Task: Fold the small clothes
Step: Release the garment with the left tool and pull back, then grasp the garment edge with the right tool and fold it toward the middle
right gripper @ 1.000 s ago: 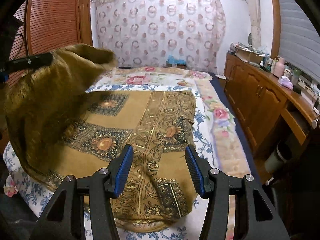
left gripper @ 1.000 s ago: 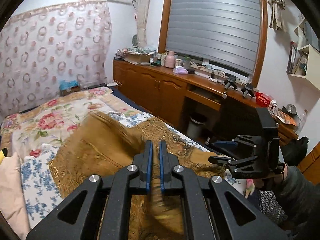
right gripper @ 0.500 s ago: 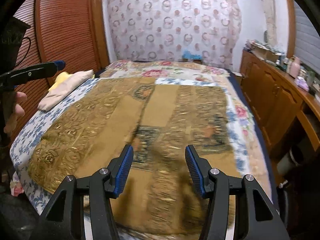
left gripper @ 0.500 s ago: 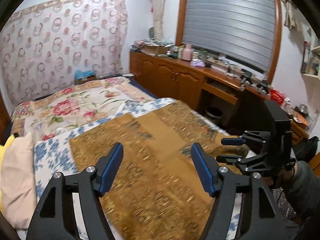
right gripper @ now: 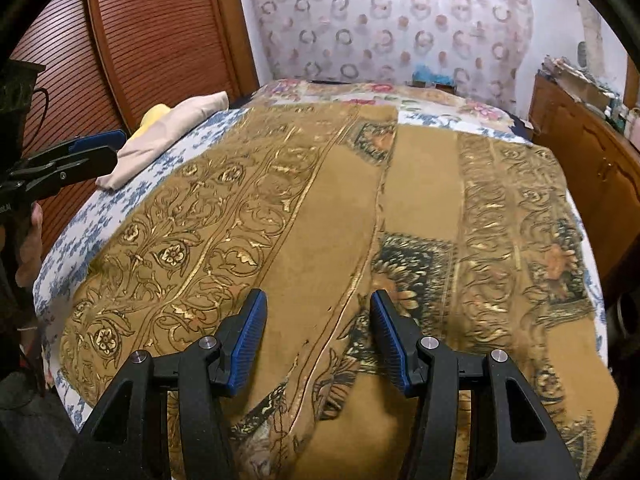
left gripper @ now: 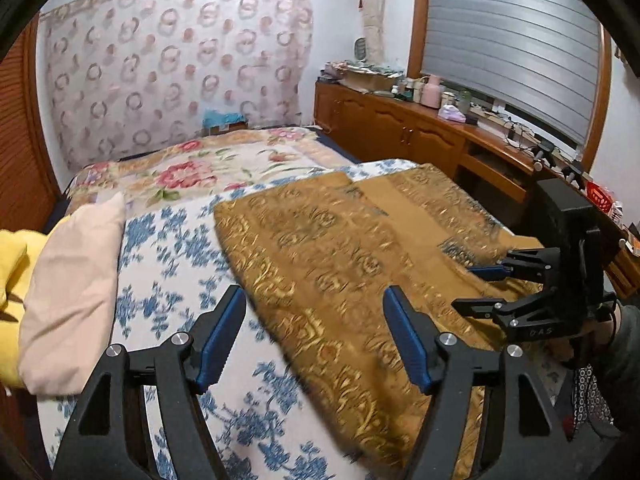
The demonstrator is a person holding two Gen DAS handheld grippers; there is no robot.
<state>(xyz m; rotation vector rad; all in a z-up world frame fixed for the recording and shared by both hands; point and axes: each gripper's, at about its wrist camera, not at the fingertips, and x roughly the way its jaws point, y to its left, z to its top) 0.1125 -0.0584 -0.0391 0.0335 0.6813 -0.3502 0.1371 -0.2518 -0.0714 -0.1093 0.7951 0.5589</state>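
Grippers left point(left gripper: 314, 338) and right point(right gripper: 318, 338) gape over golden cloth point(right gripper: 320, 208).

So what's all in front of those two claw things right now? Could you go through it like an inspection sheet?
Surface: bed with a blue-flowered white sheet.
Job's things: gold patterned cloth lies spread flat, one side folded over.
Clutter: beige pillow and yellow item beside the cloth.
Grippers: left gripper open, holding nothing; right gripper open above the cloth.
Cables: thin wires on the wooden counter; a black cord by the left gripper's handle.
Surroundings: wooden counter crowded with bottles, window blind, patterned curtain.
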